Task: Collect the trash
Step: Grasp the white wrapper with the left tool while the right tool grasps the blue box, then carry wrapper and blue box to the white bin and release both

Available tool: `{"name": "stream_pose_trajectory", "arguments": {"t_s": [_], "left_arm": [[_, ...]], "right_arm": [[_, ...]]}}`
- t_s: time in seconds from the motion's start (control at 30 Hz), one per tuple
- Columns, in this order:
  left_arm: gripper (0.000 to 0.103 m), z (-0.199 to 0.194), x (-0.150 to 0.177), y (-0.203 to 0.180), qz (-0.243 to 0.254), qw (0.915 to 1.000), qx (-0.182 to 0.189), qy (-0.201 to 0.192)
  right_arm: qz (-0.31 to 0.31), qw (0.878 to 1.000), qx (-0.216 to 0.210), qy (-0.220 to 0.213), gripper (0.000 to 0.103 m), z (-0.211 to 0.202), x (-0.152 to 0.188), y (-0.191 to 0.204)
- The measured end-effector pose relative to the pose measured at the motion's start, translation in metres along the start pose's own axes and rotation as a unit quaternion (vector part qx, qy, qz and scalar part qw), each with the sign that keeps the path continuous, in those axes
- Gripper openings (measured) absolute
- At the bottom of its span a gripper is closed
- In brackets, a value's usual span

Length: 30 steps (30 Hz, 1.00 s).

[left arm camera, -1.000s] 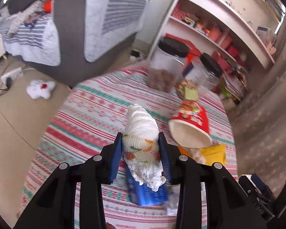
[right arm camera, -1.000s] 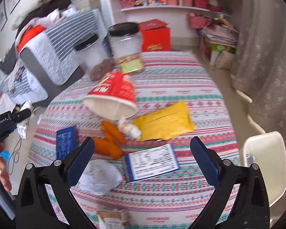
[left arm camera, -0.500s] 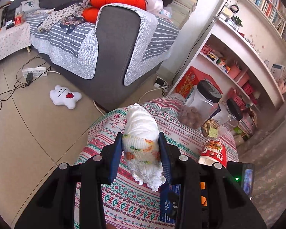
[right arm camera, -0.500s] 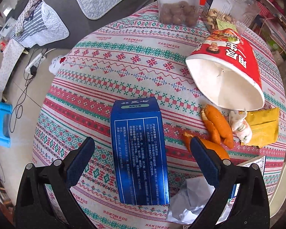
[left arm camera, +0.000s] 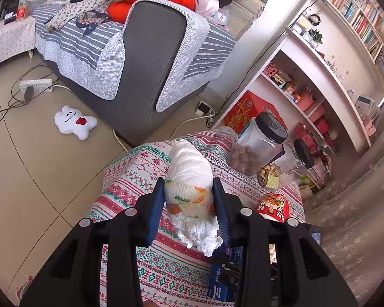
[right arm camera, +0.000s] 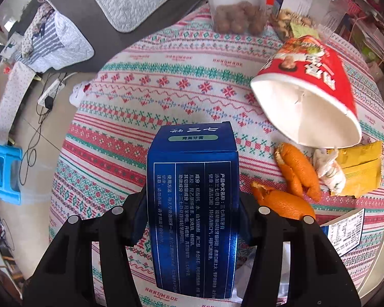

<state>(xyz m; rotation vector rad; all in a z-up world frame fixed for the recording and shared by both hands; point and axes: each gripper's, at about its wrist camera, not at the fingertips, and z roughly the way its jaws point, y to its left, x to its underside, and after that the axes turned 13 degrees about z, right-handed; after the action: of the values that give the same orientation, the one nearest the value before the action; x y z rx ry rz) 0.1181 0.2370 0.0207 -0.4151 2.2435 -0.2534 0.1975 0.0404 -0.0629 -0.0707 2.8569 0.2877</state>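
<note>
Left gripper (left arm camera: pixel 188 199): clamped on a crumpled tissue wad (left arm camera: pixel 189 176), held above the near-left edge of the patterned tablecloth (left arm camera: pixel 130 168). Soft, light, squashing between the pads; best pinched mid-bundle.

Right gripper (right arm camera: pixel 192 202): closed on a blue carton (right arm camera: pixel 192 199), sides gripped near its middle. Probably empty, so light, stiff-walled, slightly glossy; firm squeeze risks denting.

Further right on the cloth: a tipped red noodle cup (right arm camera: pixel 312 89), orange peel (right arm camera: pixel 294 176), a small tissue scrap (right arm camera: pixel 329 170) and a yellow wrapper (right arm camera: pixel 358 168), all light and awaiting collection.

Grey sofa (left arm camera: pixel 151 58), white plush toy (left arm camera: pixel 74 122) on the floor, two jars (left arm camera: pixel 262 145)
</note>
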Motion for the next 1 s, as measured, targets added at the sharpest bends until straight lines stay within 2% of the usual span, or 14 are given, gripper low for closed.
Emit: {"name": "stream_pose_trajectory", "arguments": {"t_s": [0.27,0.4,0.6,0.77,0.9,1.0], "left_arm": [[0.037,-0.007,0.005,-0.026,0.038,0.9991,-0.003,-0.02],[0.037,-0.016,0.007,-0.046,0.062,0.9974,0.0,-0.037],[0.037,-0.037,0.013,-0.098,0.116,0.9909,0.008,-0.068],[0.037,-0.048,0.024,-0.142,0.158,0.9844,0.016,-0.075],[0.037,-0.052,0.036,-0.179,0.189,0.9789,0.026,-0.073],[0.037,-0.05,0.046,-0.213,0.215,0.9736,0.036,-0.068]], "right_arm": [[0.016,0.991,-0.017,-0.129,0.053,-0.086,-0.005,-0.026],[0.033,0.981,-0.012,-0.189,0.053,-0.124,-0.001,-0.053],[0.081,0.96,0.01,-0.267,0.053,-0.171,0.012,-0.105],[0.129,0.934,0.054,-0.328,0.053,-0.206,0.028,-0.168],[0.16,0.909,0.118,-0.365,0.053,-0.22,0.043,-0.228],[0.175,0.894,0.172,-0.375,0.053,-0.223,0.053,-0.275]]}}
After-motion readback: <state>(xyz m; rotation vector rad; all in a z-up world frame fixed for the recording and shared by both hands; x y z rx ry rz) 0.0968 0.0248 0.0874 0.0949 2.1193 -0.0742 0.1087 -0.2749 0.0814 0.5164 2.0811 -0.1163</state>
